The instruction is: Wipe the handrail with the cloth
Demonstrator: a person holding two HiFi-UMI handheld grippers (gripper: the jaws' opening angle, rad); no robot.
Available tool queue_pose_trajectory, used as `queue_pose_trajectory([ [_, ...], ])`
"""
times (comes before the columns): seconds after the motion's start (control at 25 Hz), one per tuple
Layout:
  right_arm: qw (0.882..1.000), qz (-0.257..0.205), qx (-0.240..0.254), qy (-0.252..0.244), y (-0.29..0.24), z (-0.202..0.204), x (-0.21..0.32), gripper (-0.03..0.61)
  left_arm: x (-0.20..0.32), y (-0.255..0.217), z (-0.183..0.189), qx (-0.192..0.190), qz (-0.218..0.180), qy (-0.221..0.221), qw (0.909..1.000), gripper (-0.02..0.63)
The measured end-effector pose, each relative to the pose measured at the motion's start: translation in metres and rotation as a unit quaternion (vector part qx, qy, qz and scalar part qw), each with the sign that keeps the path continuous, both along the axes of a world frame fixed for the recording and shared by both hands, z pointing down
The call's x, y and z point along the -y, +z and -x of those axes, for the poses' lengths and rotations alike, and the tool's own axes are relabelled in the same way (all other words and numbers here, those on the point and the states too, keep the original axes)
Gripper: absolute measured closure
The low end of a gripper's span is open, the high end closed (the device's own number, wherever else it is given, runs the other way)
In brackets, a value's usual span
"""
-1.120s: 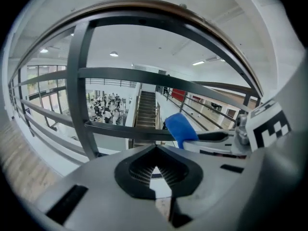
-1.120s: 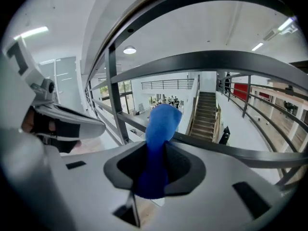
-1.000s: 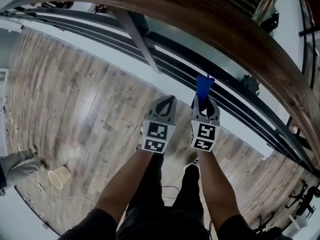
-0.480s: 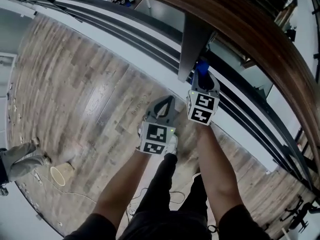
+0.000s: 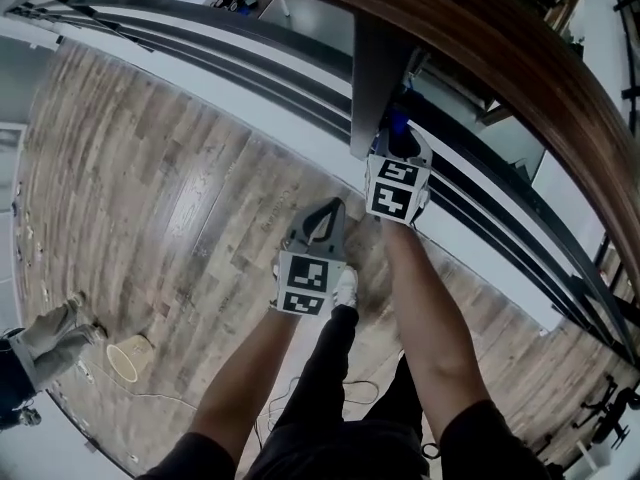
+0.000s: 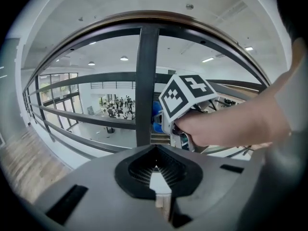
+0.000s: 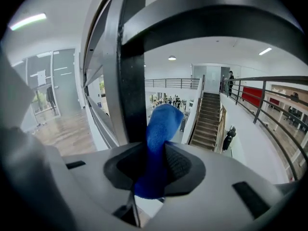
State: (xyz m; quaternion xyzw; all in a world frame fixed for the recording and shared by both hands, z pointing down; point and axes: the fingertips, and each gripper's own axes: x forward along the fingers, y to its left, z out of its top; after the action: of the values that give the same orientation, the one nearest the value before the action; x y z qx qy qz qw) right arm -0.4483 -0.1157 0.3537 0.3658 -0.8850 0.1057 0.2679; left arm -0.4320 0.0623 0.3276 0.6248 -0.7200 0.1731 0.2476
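The brown wooden handrail [image 5: 520,68] curves across the top of the head view, carried on a grey post [image 5: 368,78]. My right gripper [image 5: 400,148] is raised just right of that post, below the rail, and shut on a blue cloth [image 5: 397,123]. In the right gripper view the blue cloth [image 7: 159,138] sticks up out of the shut right gripper [image 7: 151,177], close to the dark post [image 7: 132,81]. My left gripper [image 5: 322,218] hangs lower, shut and empty. The left gripper view shows the handrail [image 6: 159,17] arching overhead, and the left gripper [image 6: 156,174] has nothing in it.
Dark horizontal metal rails [image 5: 250,43] run under the handrail. On the wooden floor a paper cup [image 5: 125,360] lies at lower left near another person's shoe [image 5: 50,333]. A thin cable [image 5: 330,393] trails by my legs. Beyond the railing is a drop to a lower hall.
My right gripper has lifted the blue cloth up and forward, close to the grey post under the handrail. The left gripper has stayed low and shut.
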Motion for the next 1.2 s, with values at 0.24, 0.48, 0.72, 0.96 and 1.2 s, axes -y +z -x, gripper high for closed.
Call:
queue_pose_trajectory([
  [0.24,1.000,-0.003,-0.021,0.021,-0.001,-0.041,0.008,0.472,-0.003,-0.022,-0.007,-0.011,-0.033,-0.008,0.9994,0.609],
  [0.48,0.999,-0.003,-0.024,0.045,-0.001,-0.096,0.015,0.472,0.003,-0.029,-0.043,-0.004,-0.036,0.018,0.9992,0.610],
  [0.72,0.997,0.002,-0.025,0.076,-0.004,-0.155,0.023,0.472,0.014,-0.029,-0.090,-0.014,-0.033,0.046,0.9983,0.609],
  [0.96,0.994,0.013,-0.026,0.106,0.000,-0.225,0.036,0.472,0.035,-0.024,-0.142,-0.017,-0.023,0.081,0.9963,0.610],
  [1.2,0.990,0.017,-0.027,0.134,0.001,-0.301,0.045,0.472,0.059,-0.021,-0.204,-0.022,-0.017,0.116,0.9929,0.609],
])
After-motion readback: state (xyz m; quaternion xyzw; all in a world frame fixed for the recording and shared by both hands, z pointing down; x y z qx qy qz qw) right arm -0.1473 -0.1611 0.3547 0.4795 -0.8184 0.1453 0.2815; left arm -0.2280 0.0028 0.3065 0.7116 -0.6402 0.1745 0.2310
